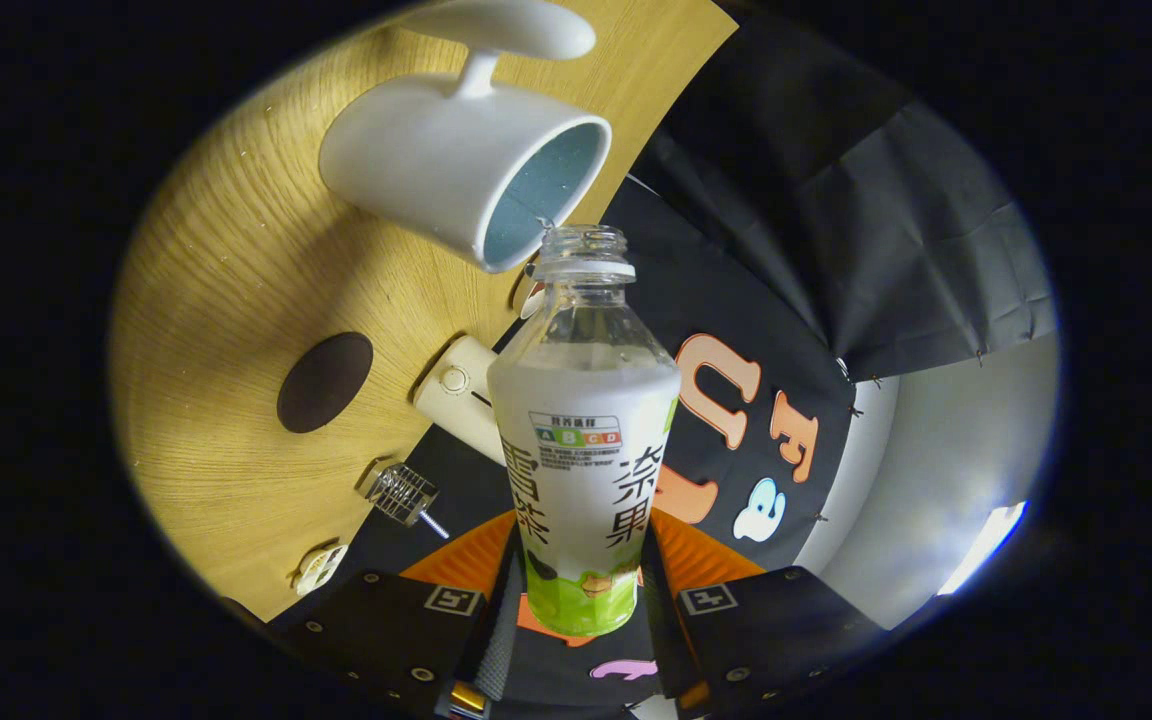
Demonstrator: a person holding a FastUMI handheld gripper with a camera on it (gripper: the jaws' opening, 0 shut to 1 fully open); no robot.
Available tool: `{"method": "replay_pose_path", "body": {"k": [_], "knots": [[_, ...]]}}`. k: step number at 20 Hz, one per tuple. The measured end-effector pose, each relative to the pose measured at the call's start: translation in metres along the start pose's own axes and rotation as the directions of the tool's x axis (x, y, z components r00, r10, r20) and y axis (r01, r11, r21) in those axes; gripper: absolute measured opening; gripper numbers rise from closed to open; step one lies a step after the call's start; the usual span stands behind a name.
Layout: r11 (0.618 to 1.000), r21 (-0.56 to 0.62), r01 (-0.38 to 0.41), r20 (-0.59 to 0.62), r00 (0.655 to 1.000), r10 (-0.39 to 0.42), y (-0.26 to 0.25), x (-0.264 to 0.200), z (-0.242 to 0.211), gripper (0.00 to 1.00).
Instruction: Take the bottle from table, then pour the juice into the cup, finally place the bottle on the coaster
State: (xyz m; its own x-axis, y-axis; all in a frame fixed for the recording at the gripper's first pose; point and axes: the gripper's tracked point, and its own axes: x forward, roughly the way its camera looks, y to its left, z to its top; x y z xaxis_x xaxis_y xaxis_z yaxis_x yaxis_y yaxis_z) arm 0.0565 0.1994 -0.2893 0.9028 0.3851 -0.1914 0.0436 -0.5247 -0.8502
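Gripper [584, 600] clamps the bottle [584, 440] at frame centre, tilted, its open mouth at the cup [456, 160] rim, upper centre. Pouring looks underway: keep tilting slowly, mouth inside the rim. Dark coaster [325, 382] waits centre-left on the surface [226, 300].

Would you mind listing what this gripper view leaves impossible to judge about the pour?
- Liquid level in the cup: its inside is shadowed, seen at an angle.
- Juice left in the bottle: the frosted label hides it.
- Bottle base: hidden between the tool fingers pressing on it.
- Small items beside the coaster: too small to identify.
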Motion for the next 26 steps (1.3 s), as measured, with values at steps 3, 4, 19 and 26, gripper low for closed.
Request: {"method": "replay_pose_path", "body": {"k": [3,4,19,26], "knots": [[1.0,-0.024,0.004,0.007,1.0,-0.004,-0.0024,0.0016,-0.0009,0.57],[1.0,-0.03,0.001,0.007,1.0,-0.001,-0.0024,0.0018,-0.0018,0.57],[0.996,-0.08,0.034,0.038,0.999,-0.031,-0.0088,0.0047,0.0006,0.57],[0.997,-0.075,0.026,0.04,0.999,-0.023,-0.0078,0.0054,0.0004,0.57]]}}
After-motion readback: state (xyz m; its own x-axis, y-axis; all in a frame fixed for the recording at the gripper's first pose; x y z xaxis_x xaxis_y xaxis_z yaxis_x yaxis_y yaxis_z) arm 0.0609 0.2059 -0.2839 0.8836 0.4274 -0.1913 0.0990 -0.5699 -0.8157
